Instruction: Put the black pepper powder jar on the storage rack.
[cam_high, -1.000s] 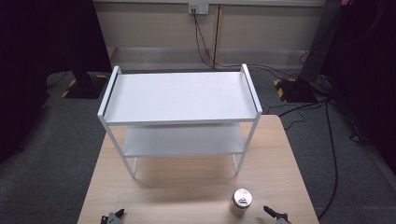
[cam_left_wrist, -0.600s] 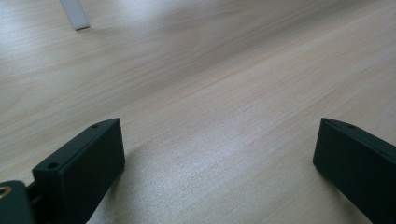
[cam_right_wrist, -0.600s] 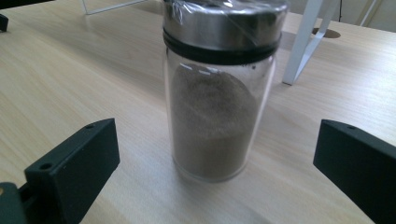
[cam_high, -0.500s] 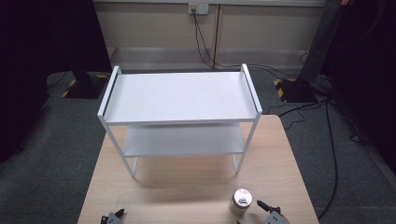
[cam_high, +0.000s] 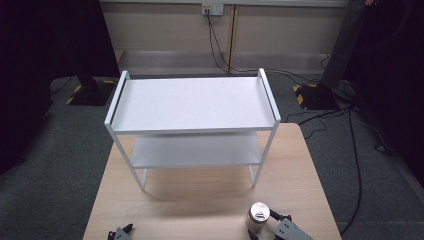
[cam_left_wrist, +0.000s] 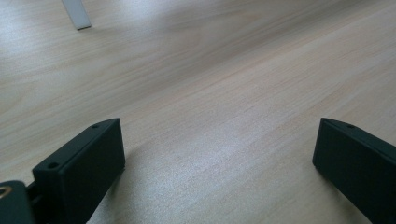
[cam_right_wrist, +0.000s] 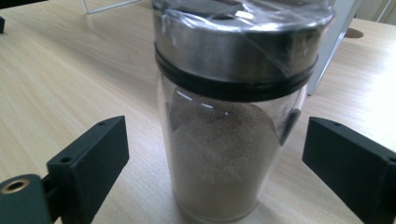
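Wooden table (cam_high: 200, 200) with white two-tier shelf rack (cam_high: 192, 105) standing on far half, both tiers bare. Glass jar (cam_right_wrist: 229, 140) upright on near right part of table, in front of rack's right front leg and apart from it; seen from above as round metal lid (cam_high: 259, 213). Jar clear-walled, filled most of the way with fine brown powder, capped by steel lid with black band beneath; thin clear film wrapped over lid. Right gripper (cam_right_wrist: 215, 163) at near table edge, jaws spread wide, one either side of jar with visible gap on both sides; no contact with glass. In high view, right gripper (cam_high: 264, 226) just behind jar, near tips flanking it. Left gripper (cam_left_wrist: 219, 158) low over bare wood, jaws likewise wide apart, nothing between them; shadow of each jaw on tabletop beneath. One white rack leg (cam_left_wrist: 77, 14) visible at top left of left gripper view. Left gripper (cam_high: 120, 233) at near left table edge in high view, well apart from jar. Grey carpet, wall socket and trailing black cables (cam_high: 220, 40) beyond table.
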